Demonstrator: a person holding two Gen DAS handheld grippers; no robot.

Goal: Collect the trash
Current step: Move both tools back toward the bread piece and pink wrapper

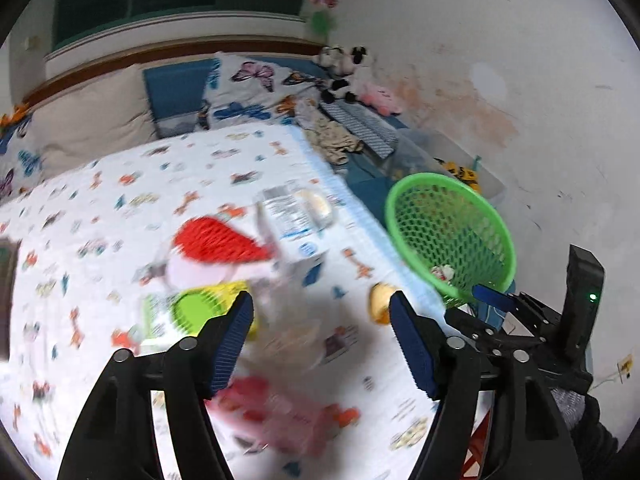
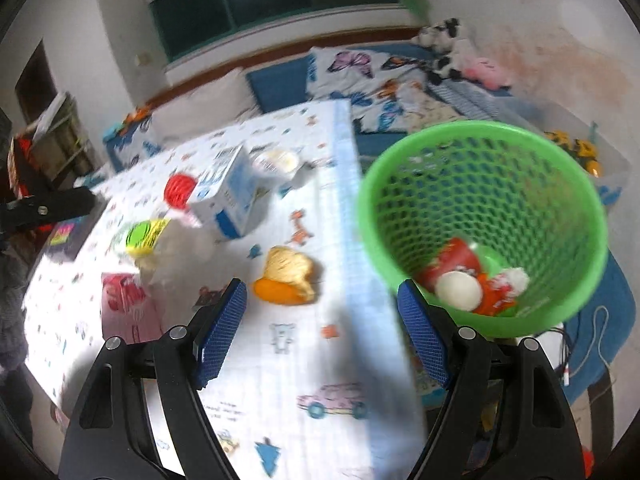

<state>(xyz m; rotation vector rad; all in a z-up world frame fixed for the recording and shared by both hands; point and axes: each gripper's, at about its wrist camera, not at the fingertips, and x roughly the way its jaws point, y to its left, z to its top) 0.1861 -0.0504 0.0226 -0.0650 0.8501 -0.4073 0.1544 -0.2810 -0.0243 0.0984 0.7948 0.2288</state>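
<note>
Trash lies on a table covered with a patterned white cloth [image 2: 328,360]. A green mesh basket [image 2: 580,208] stands off the table's right edge and holds red-and-white wrappers [image 2: 464,276]. It also shows in the left wrist view [image 1: 404,204]. On the cloth are an orange peel [image 2: 286,278], a blue-and-white carton [image 2: 230,196], a red mesh piece [image 2: 179,190], a yellow-green packet [image 2: 142,236] and a pink wrapper [image 2: 120,300]. My right gripper [image 2: 320,328] is open and empty over the table edge, near the peel. My left gripper [image 1: 320,344] is open and empty above the pink wrapper [image 1: 276,412].
A clear plastic cup [image 2: 278,162] lies behind the carton. A bed with butterfly bedding [image 2: 380,76] and plush toys [image 2: 444,48] is behind the table. A clear storage box with toy vehicles [image 2: 580,152] stands by the wall. The right gripper shows in the left wrist view [image 1: 532,320].
</note>
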